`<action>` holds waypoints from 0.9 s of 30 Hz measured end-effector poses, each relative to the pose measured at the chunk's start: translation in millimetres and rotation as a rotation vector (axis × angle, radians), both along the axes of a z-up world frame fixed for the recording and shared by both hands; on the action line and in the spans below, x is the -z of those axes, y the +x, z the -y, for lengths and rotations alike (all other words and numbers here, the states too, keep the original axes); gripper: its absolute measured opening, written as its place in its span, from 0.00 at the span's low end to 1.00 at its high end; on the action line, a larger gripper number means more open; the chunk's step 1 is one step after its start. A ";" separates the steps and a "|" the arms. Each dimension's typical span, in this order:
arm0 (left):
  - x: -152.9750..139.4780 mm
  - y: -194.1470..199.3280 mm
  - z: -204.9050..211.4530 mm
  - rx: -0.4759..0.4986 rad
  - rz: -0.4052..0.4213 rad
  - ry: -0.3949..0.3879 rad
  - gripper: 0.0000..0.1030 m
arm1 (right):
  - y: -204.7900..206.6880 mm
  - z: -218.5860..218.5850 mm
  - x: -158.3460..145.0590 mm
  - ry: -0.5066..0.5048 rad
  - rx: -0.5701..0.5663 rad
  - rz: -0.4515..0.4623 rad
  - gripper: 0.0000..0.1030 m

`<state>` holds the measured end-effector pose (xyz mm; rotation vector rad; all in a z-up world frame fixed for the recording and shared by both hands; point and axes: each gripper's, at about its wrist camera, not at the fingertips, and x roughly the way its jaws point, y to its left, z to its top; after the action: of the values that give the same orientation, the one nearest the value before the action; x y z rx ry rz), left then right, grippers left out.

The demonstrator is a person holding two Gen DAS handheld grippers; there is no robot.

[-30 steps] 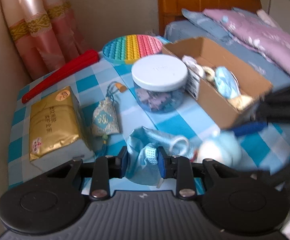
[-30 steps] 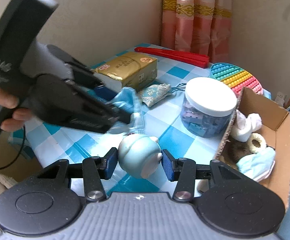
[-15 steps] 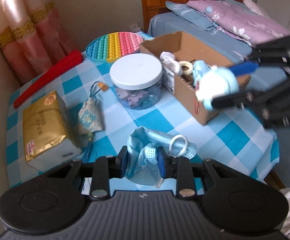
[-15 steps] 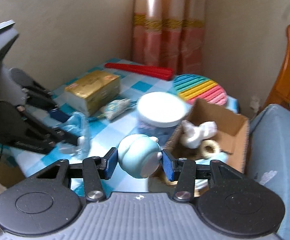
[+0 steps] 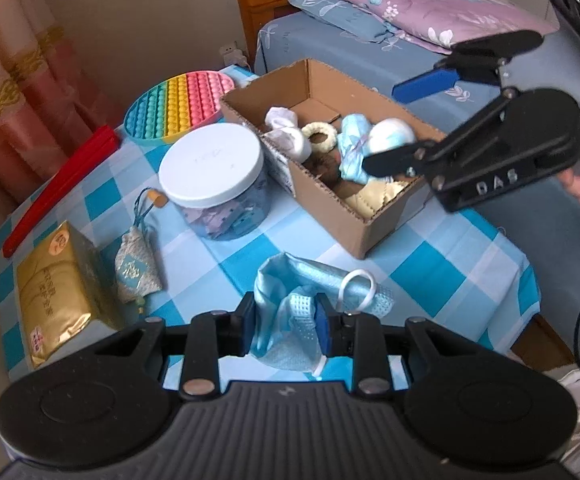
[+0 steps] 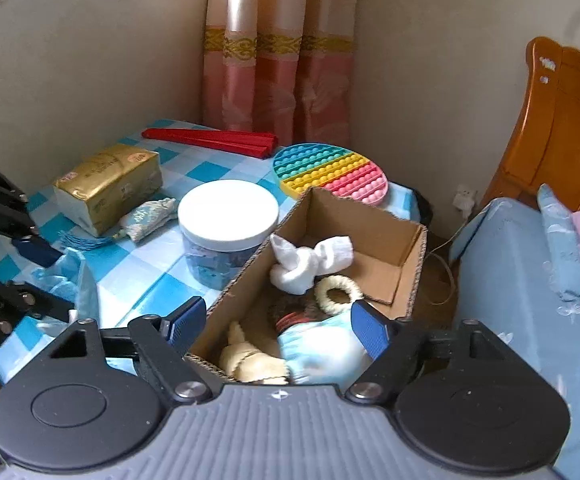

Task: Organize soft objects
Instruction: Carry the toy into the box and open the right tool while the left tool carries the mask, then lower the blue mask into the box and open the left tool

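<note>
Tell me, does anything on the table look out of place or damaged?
Nothing looks damaged or spilled. The cardboard box juts slightly past the table's edge toward the bed, and its soft things lie in a loose heap. The face mask is still outside it.

A thin, woven-looking blue fabric mask point(image 5: 290, 312) with a white elastic loop is pinched by the matt black plastic left gripper point(image 5: 285, 330), whose pads are ribbed blue. The cardboard box point(image 6: 406, 264) near the table's right edge is rough, with corrugated cut rims. A smooth white plastic lid tops the clear jar point(image 5: 213, 180). The tissue pack point(image 5: 55, 292) is wrapped in glossy gold film. The checked tablecloth point(image 5: 430, 264) looks smooth and faintly shiny.
</note>
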<state>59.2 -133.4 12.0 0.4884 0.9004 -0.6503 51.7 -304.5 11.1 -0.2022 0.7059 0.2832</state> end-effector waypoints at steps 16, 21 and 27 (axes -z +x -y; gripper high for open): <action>-32.6 42.1 68.6 0.088 0.073 -0.054 0.28 | -28.3 6.6 10.4 0.060 -0.015 -0.012 0.96; -26.9 69.4 106.5 0.103 0.059 -0.061 0.32 | -30.9 9.5 13.0 0.077 -0.007 -0.016 0.96; -3.4 93.4 129.0 0.066 0.027 -0.025 0.58 | -31.3 13.1 15.7 0.092 0.000 -0.030 1.00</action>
<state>152.6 -262.4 15.3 0.5051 0.8524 -0.7123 20.4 -317.6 -4.6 -0.1103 0.7208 0.3189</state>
